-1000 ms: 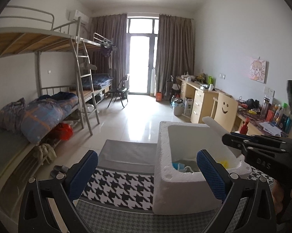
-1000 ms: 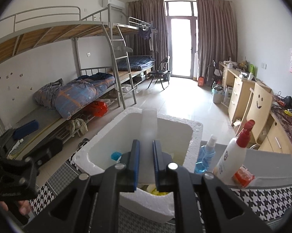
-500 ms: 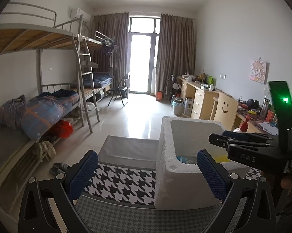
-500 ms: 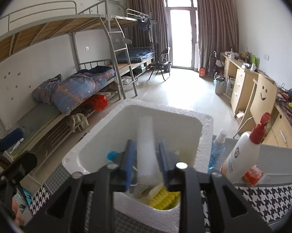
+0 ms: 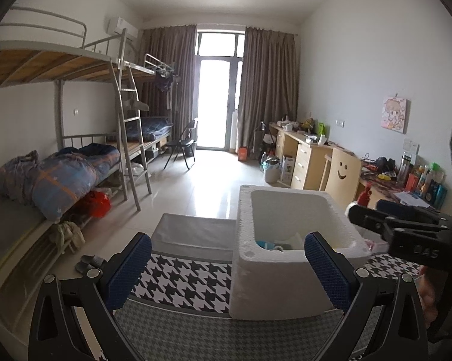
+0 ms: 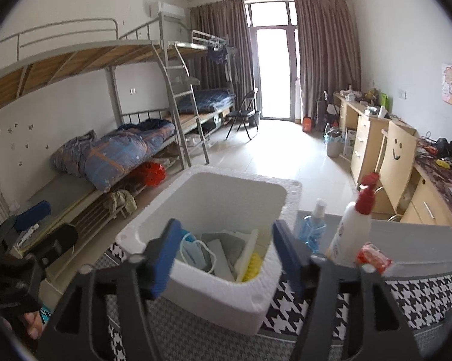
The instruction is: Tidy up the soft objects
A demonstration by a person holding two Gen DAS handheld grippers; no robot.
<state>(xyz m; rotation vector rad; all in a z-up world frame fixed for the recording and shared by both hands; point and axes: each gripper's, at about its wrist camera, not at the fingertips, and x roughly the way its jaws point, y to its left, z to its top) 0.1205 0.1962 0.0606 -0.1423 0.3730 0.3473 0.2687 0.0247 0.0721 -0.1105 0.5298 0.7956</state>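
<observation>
A white foam box (image 6: 217,285) stands on the houndstooth-covered table (image 6: 421,291). Inside it lie a white foam strip (image 6: 249,248), a blue face mask (image 6: 193,251), a grey cloth (image 6: 226,240) and something yellow (image 6: 253,266). My right gripper (image 6: 226,255) hangs just above the box's near rim; its jaws are opening, with nothing pressed between the pads. In the left wrist view the same box (image 5: 274,288) sits right of centre. My left gripper (image 5: 227,270) is open and empty in front of it, and the right gripper (image 5: 367,210) shows at the box's right side.
Right of the box stand a blue spray bottle (image 6: 311,228), a white lotion bottle with a red pump (image 6: 351,234) and a red packet (image 6: 373,257). Bunk beds (image 5: 75,174) line the left wall and desks (image 5: 310,156) the right. A person's hand (image 6: 30,325) holds the left gripper.
The right gripper went from shut on the white foam strip to open. The strip now lies in the box. The right gripper has drawn back a little from the box.
</observation>
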